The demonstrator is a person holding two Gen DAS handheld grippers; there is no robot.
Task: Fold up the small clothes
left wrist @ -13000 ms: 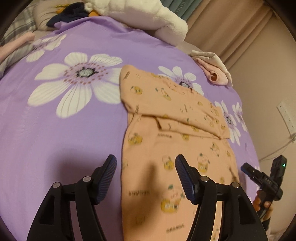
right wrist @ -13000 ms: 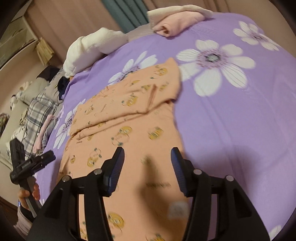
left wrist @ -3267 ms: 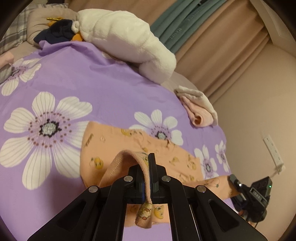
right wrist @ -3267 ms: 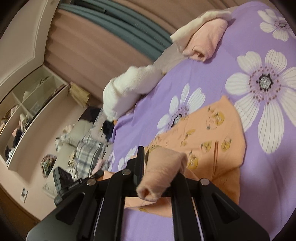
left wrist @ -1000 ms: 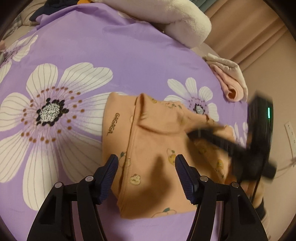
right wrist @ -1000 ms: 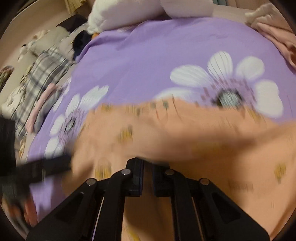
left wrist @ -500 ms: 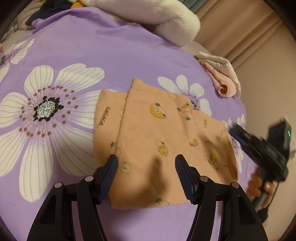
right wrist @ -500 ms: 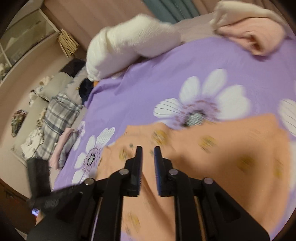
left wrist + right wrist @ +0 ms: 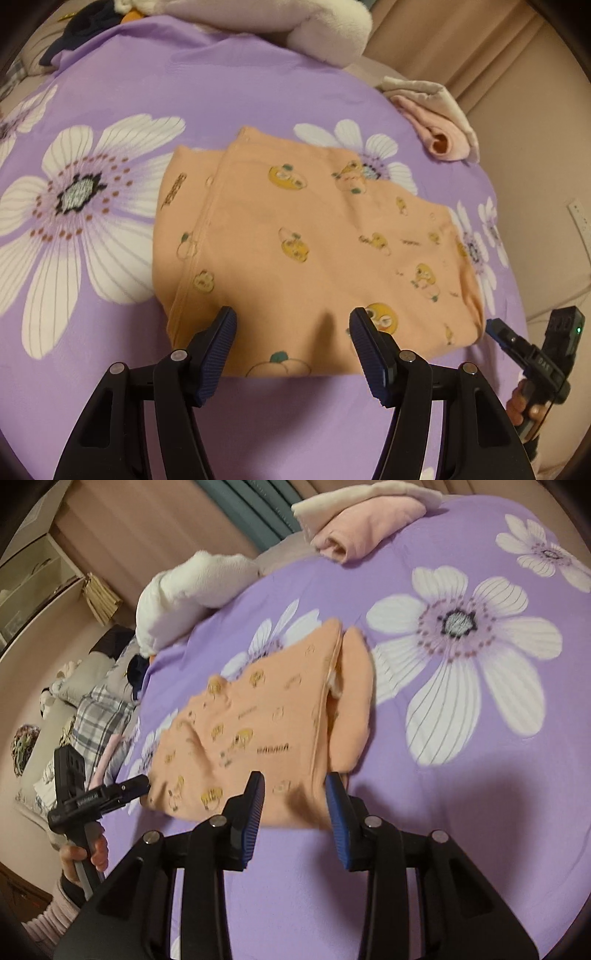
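Note:
A peach baby garment (image 9: pixel 314 236) with yellow cartoon prints lies folded into a rough rectangle on the purple flowered bedsheet (image 9: pixel 110 74). My left gripper (image 9: pixel 293 332) stands open just over the garment's near edge, with nothing pinched. In the right wrist view the same garment (image 9: pixel 266 723) lies ahead. My right gripper (image 9: pixel 295 797) hovers at its near edge with its jaws opening; the cloth lies under the gap and the pads do not press it. The right gripper (image 9: pixel 517 343) shows at the garment's right corner, the left gripper (image 9: pixel 125 788) at its left corner.
A white plush pillow (image 9: pixel 295 22) lies at the head of the bed. A folded pink and cream pile (image 9: pixel 436 122) sits at the far right edge. Plaid cloth (image 9: pixel 99 716) and dark clothes (image 9: pixel 77 29) lie off to the left. A wall socket (image 9: pixel 580 221) is to the right.
The right gripper carried a flap of the garment across, let it go and pulled back to the right. The garment now lies flat and folded. The left gripper stayed open.

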